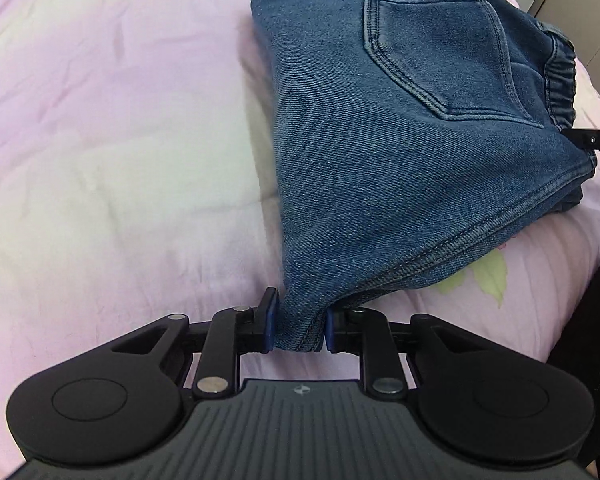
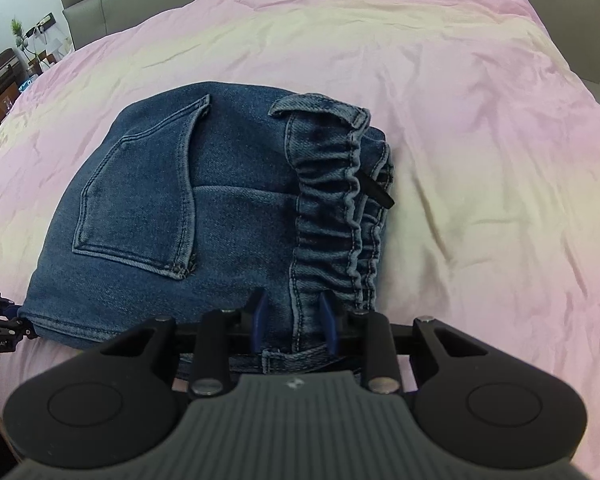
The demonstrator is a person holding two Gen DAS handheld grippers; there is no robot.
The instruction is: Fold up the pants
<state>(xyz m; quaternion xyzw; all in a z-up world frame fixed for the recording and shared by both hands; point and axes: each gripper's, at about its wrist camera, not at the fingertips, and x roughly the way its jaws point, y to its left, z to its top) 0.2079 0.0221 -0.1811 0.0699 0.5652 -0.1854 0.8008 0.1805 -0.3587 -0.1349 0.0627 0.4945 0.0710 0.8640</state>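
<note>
Pants (image 1: pixel 400 152) of blue denim lie folded into a thick bundle on the pink bedspread (image 1: pixel 100 140). From the left wrist, the left gripper (image 1: pixel 298 326) is seen clamping a near corner of the fold between its blue pads, lifting it slightly; the right gripper's tip shows at the far right edge. Only the right wrist view shows the elastic waistband (image 2: pixel 332 200) with a black drawcord tip, the right gripper (image 2: pixel 294 320) pinching denim just beside it, and a grey headboard (image 2: pixel 112 4) beyond.
</note>
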